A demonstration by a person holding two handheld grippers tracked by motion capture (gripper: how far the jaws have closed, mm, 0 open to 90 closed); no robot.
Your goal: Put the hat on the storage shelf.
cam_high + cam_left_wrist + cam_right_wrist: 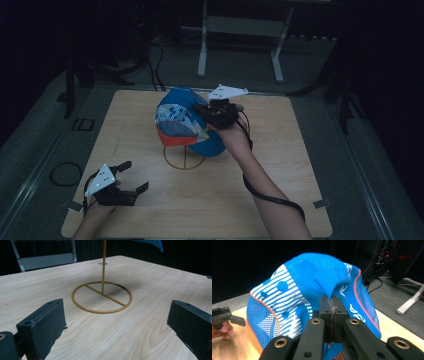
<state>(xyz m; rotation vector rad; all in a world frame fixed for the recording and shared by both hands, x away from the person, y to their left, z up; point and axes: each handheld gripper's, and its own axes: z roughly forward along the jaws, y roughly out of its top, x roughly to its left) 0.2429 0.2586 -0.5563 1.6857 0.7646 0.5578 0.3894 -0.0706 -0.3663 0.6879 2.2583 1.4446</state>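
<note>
Taking the gold wire stand (184, 159) at the middle of the wooden table (280, 200) as the landmark: to its left and nearer the person, the left gripper (134, 176) rests low over the tabletop in the person's left hand (97, 209), its two black jaws spread wide with nothing between them. In the left gripper view the pads (43, 325) frame the stand's ring base (102, 297) from a short way off, touching neither it nor the thin upright rod (103, 265) that rises from the bar across the ring. Directly above the stand sits the blue cap (186, 120), with white-striped panels, orange trim and mesh sides; its crown hangs over the ring, and whether it rests on the rod's top cannot be told. Just right of the stand, and above it, the right gripper (207, 114) reaches in from the person's right forearm (260, 185). In the right gripper view its jaws are pressed together on a pinched fold of the cap's blue fabric (332, 291) at the crown.
</note>
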